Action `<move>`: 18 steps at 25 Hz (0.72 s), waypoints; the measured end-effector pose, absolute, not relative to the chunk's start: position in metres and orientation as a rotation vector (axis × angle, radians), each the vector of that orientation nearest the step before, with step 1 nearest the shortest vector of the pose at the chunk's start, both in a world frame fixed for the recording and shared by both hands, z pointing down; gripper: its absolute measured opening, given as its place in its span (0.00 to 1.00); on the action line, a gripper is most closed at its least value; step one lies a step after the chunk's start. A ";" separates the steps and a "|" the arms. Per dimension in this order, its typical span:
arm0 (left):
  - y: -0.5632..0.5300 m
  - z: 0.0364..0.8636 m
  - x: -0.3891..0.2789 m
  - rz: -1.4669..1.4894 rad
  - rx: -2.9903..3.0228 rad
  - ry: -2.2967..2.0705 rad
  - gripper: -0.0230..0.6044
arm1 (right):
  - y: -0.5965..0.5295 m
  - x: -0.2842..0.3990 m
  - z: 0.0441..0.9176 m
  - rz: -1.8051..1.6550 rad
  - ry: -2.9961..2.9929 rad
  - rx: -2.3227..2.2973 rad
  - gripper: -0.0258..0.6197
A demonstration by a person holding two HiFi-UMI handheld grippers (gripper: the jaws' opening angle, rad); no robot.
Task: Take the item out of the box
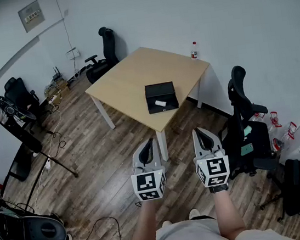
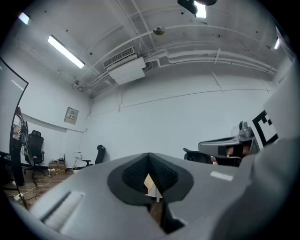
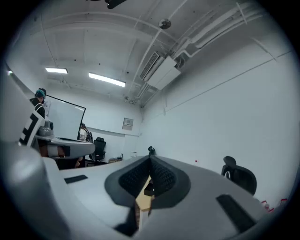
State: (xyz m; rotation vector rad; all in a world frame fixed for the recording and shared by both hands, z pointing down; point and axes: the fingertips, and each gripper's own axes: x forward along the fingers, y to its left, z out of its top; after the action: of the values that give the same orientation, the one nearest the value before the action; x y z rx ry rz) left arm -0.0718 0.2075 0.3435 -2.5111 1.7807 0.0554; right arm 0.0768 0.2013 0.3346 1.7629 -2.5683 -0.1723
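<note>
An open black box rests near the front corner of a light wooden table, with a small white item lying inside it. Both grippers are held well short of the table, above the wooden floor. My left gripper is shut with nothing between its jaws, and the left gripper view shows its tips meeting. My right gripper is likewise shut and empty; its tips touch in the right gripper view. Through the slit below the closed tips, a sliver of the table and the box shows.
A small bottle stands at the table's far right corner. Black office chairs sit behind the table, at the left wall and close on the right. A tripod stand and cables lie on the floor at left.
</note>
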 end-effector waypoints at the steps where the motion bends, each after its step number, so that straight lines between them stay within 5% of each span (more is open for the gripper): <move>1: 0.206 0.343 -0.067 0.066 -2.511 1.782 0.05 | 0.201 0.082 0.333 -0.174 -2.569 1.768 0.06; 18: 0.189 0.347 -0.014 0.055 -2.431 1.918 0.05 | 0.182 0.144 0.336 -0.123 -2.597 1.733 0.06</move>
State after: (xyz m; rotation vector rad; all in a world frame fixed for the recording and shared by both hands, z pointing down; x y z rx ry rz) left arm -0.0137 0.1887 0.3475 -2.4310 1.9181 0.0552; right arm 0.1444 0.1823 0.3356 1.7326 -2.5969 -0.1228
